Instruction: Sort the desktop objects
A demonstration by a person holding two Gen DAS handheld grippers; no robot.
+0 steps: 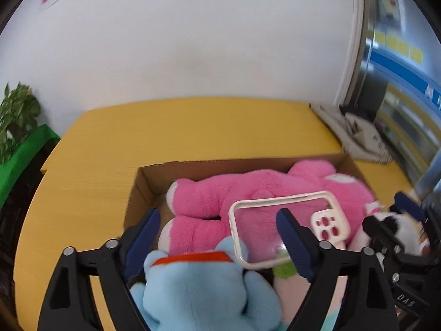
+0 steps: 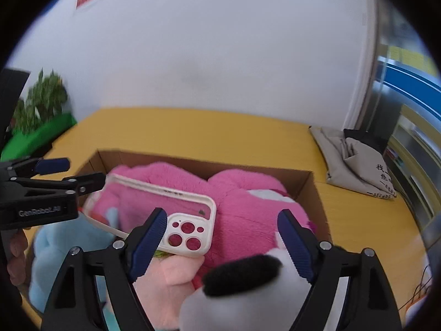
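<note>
A cardboard box (image 1: pixel 220 165) (image 2: pixel 303 178) on the yellow table (image 1: pixel 193 127) is full of plush toys. A big pink plush (image 1: pixel 209 195) (image 2: pixel 248 204) fills the back, and a light blue plush (image 1: pixel 198 289) (image 2: pixel 52 248) lies at the front. A clear phone case with a white rim (image 1: pixel 259 220) (image 2: pixel 176 204) rests on the pink plush. My left gripper (image 1: pixel 217 216) (image 2: pixel 74 173) hovers open over the blue plush and the case's left end. My right gripper (image 2: pixel 222 216) (image 1: pixel 397 220) is open above the case's camera end and a black-and-white plush (image 2: pixel 242 281). Neither one grips anything.
A pale pink plush (image 2: pixel 171 275) sits under the case's near edge. A grey cloth bag (image 2: pixel 355 162) (image 1: pixel 358 135) lies on the table right of the box. A leafy plant (image 1: pixel 16 110) (image 2: pixel 41 99) stands on a green surface at the left, beside a white wall.
</note>
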